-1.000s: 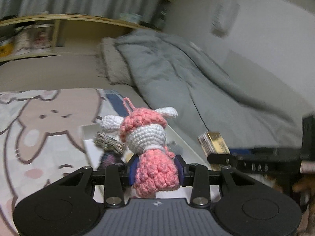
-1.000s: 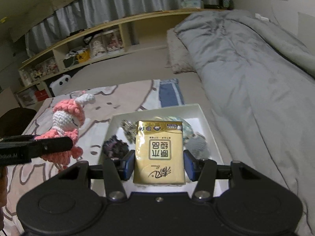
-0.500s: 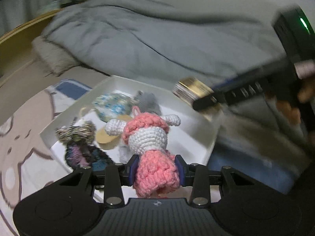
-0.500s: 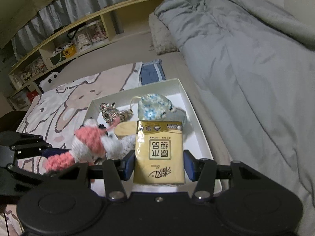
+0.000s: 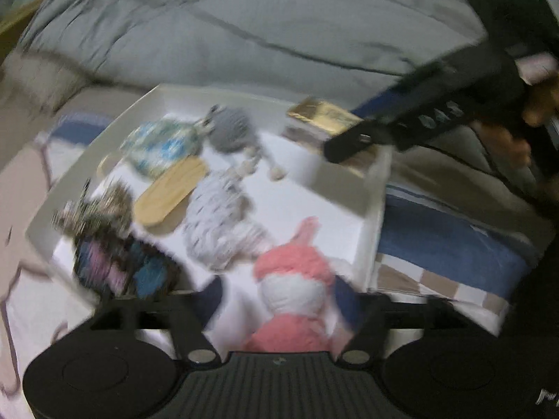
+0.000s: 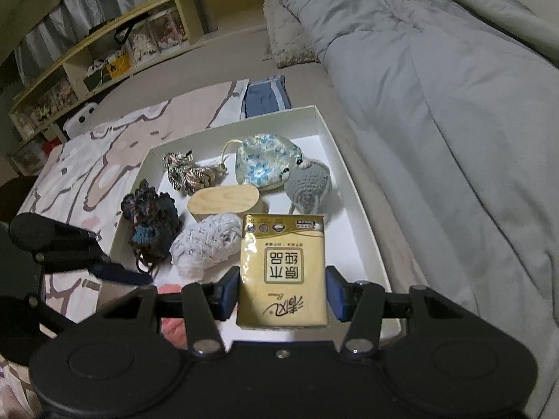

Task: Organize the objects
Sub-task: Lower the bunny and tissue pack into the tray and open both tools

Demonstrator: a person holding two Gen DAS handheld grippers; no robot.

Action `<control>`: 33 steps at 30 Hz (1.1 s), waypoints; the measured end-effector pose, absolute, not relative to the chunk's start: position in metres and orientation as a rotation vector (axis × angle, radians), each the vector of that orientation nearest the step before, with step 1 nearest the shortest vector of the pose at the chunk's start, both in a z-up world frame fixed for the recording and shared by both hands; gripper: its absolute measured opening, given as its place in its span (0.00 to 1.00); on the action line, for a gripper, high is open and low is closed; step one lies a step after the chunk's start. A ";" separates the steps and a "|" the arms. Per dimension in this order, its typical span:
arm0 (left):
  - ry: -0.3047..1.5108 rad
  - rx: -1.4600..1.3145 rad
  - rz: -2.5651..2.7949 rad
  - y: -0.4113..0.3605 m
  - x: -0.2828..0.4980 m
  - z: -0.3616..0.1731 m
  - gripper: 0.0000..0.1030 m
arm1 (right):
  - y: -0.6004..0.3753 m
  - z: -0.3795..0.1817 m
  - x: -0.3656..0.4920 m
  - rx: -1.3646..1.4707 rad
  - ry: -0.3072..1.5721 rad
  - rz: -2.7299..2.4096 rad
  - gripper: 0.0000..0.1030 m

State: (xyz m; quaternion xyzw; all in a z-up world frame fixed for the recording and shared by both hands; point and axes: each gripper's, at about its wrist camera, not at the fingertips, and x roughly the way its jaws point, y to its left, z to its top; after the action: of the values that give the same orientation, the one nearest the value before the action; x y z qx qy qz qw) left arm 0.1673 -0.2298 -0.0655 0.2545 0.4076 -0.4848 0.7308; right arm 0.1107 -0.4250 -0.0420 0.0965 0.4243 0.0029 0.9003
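Note:
A white tray (image 5: 375,230) lies on the bed and holds several small things. My left gripper (image 5: 279,300) is open over its near edge; the pink and white crochet doll (image 5: 297,289) lies loose between the spread jaws, leaning toward the right one. My right gripper (image 6: 283,293) hovers over the tray (image 6: 353,181); the gold tissue pack (image 6: 283,272) sits between its jaws with small gaps at both sides. The pack also shows in the left wrist view (image 5: 325,118), over the tray's far right corner.
In the tray are a blue floral pouch (image 6: 265,164), a grey crochet toy (image 6: 307,181), a wooden oval (image 6: 223,202), a white knit bundle (image 6: 206,241), a dark yarn bundle (image 6: 150,220) and a braided cord (image 6: 188,174). A grey duvet (image 6: 436,87) lies to the right.
My left gripper has opened and let go of the doll, which dropped low at the tray's near edge. My right gripper has moved down over the tray and its jaws have widened around the pack.

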 end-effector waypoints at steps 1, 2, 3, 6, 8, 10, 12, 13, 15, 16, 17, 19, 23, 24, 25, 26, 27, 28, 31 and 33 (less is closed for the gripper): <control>0.907 0.538 -1.058 -0.227 0.169 -0.065 0.83 | -0.424 -0.043 0.113 0.189 0.891 0.015 0.51; 0.920 0.515 -1.061 -0.224 0.171 -0.064 0.83 | -0.422 -0.045 0.114 0.179 0.909 0.026 0.52; 0.933 0.499 -1.058 -0.222 0.172 -0.064 0.84 | -0.420 -0.046 0.116 0.170 0.923 0.025 0.54; 0.951 0.477 -1.033 -0.217 0.171 -0.062 0.84 | -0.414 -0.048 0.116 0.136 0.941 -0.010 0.75; 0.951 0.480 -1.026 -0.217 0.169 -0.060 0.84 | -0.413 -0.046 0.114 0.139 0.941 -0.011 0.75; 0.945 0.489 -1.021 -0.218 0.166 -0.058 0.84 | -0.414 -0.044 0.114 0.149 0.941 -0.012 0.75; 0.939 0.489 -1.017 -0.218 0.165 -0.056 0.84 | -0.413 -0.043 0.112 0.141 0.941 -0.019 0.75; 0.938 0.483 -1.016 -0.218 0.165 -0.055 0.84 | -0.412 -0.042 0.113 0.138 0.941 -0.020 0.75; 0.936 0.469 -1.014 -0.216 0.164 -0.051 0.84 | -0.412 -0.040 0.111 0.138 0.940 -0.021 0.75; 0.935 0.460 -1.013 -0.215 0.163 -0.049 0.84 | -0.411 -0.038 0.110 0.137 0.938 -0.021 0.75; 0.933 0.452 -1.011 -0.215 0.163 -0.048 0.84 | -0.411 -0.037 0.110 0.137 0.936 -0.021 0.75; 0.928 0.434 -1.004 -0.213 0.162 -0.043 0.85 | -0.410 -0.034 0.108 0.136 0.929 -0.019 0.75; 0.915 0.392 -0.974 -0.207 0.158 -0.034 0.87 | -0.406 -0.025 0.104 0.134 0.906 -0.017 0.78; 0.911 0.381 -0.966 -0.205 0.157 -0.031 0.90 | -0.405 -0.022 0.102 0.133 0.898 -0.016 0.79; 0.907 0.373 -0.952 -0.204 0.156 -0.028 0.92 | -0.403 -0.019 0.100 0.132 0.890 -0.015 0.80; 0.901 0.369 -0.935 -0.202 0.155 -0.025 0.92 | -0.402 -0.017 0.099 0.130 0.884 -0.015 0.82; 0.894 0.363 -0.920 -0.200 0.153 -0.022 0.94 | -0.400 -0.014 0.098 0.125 0.876 -0.015 0.84; 0.888 0.357 -0.909 -0.198 0.152 -0.019 0.96 | -0.398 -0.011 0.096 0.120 0.870 -0.015 0.86; 0.868 0.333 -0.870 -0.191 0.148 -0.010 0.99 | -0.393 -0.002 0.090 0.111 0.849 -0.022 0.94; 0.852 0.316 -0.837 -0.184 0.146 -0.003 1.00 | -0.392 0.004 0.085 0.118 0.833 -0.024 0.96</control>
State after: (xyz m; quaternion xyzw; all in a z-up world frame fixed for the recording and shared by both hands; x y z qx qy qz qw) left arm 0.1458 -0.1845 -0.0035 0.1480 0.3995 -0.3926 0.8151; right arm 0.0852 -0.3915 0.0038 0.0571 0.4044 -0.0119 0.9127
